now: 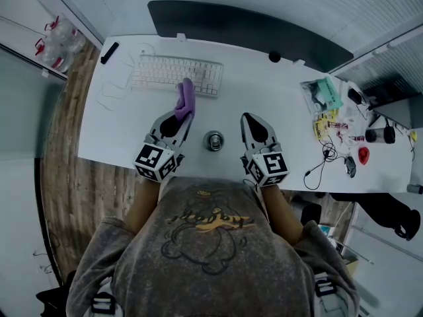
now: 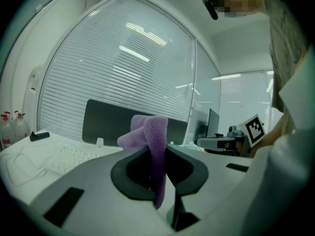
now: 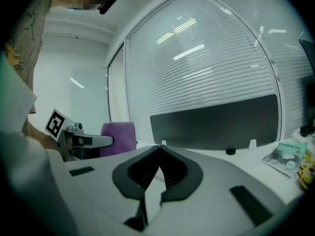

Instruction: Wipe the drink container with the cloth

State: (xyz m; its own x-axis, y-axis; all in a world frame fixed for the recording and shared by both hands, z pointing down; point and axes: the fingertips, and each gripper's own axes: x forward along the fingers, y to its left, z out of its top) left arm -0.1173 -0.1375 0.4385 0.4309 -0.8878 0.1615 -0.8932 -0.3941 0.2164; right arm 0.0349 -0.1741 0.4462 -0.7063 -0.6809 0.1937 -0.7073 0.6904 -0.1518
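The drink container (image 1: 213, 140) is a small round metal can that I see from above, upright near the front edge of the white desk (image 1: 119, 131). My left gripper (image 1: 188, 113) hovers just left of it, shut on a purple cloth (image 1: 186, 96) that sticks out past the fingertips. In the left gripper view the cloth (image 2: 147, 129) hangs pinched between the jaws of the left gripper (image 2: 157, 151). The right gripper (image 1: 246, 117) is just right of the can; its jaws (image 3: 158, 146) are shut with nothing between them. The can shows in neither gripper view.
A white keyboard (image 1: 176, 74) lies behind the left gripper, with a thin cable to its left. A dark screen (image 1: 244, 28) stands along the desk's back edge. Packets, cables and small items (image 1: 330, 111) crowd the right end. The person's torso presses against the front edge.
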